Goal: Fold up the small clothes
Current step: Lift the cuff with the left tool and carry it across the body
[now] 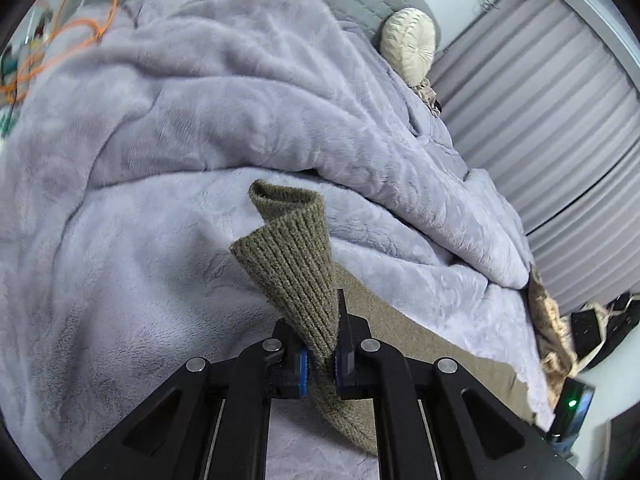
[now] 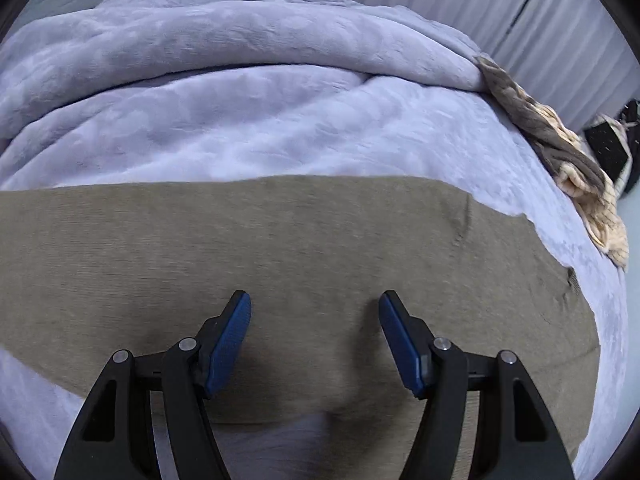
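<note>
An olive-brown knitted garment (image 2: 304, 248) lies spread flat on a lilac fleece blanket (image 2: 280, 120). In the left wrist view my left gripper (image 1: 320, 360) is shut on the garment's ribbed cuff (image 1: 292, 264), which stands up lifted and curled above the jaws; the rest of the garment (image 1: 420, 344) lies flat to the right. In the right wrist view my right gripper (image 2: 315, 304) is open, its blue pads (image 2: 232, 340) hovering just over the garment's middle, holding nothing.
The blanket (image 1: 160, 160) is bunched into a high ridge behind the garment. A cream round pillow (image 1: 408, 40) sits at the headboard. A beige-and-grey knitted cloth (image 2: 568, 168) lies on the bed's right edge. Orange cables (image 1: 64, 36) lie far left. Grey curtains (image 1: 540, 100) hang to the right.
</note>
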### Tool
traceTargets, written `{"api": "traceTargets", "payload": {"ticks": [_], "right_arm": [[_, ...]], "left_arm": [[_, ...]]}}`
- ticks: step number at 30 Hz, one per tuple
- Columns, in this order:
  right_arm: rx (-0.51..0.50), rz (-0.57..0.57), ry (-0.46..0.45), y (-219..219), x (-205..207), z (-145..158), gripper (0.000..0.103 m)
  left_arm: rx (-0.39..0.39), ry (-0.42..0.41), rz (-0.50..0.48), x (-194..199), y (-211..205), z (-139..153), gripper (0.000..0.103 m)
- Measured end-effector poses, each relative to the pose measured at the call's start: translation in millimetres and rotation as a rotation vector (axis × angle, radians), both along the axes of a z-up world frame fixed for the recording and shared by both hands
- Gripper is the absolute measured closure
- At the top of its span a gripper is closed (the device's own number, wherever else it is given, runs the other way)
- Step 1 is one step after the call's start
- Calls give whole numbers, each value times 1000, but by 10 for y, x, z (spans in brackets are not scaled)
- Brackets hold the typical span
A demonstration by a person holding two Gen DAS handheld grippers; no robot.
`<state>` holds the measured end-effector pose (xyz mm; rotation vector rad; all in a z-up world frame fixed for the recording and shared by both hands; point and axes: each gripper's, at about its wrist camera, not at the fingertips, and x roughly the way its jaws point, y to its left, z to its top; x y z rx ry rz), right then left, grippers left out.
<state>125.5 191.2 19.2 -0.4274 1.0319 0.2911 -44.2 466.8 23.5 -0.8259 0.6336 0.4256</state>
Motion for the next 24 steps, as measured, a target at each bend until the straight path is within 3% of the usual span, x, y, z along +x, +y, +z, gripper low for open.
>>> {"api": "traceTargets", "payload": {"ticks": [3, 8, 14, 17, 24], "right_arm": [[134, 97, 58, 117, -144, 143, 33], [115, -24, 6, -337, -150, 307, 33], [49, -125, -43, -1076, -187, 408, 33], [30, -158, -67, -1393, -261, 446, 33], [21, -242, -70, -2017, -336, 428, 33]], "left_arm": [[89, 35, -23, 42, -183, 165, 93], [177, 98, -101, 214, -565, 331, 93], [224, 142, -203, 521, -1144, 401, 93], [278, 181, -263, 701, -1577, 417, 93], [319, 255, -406, 1067, -2516, 343, 93]]}}
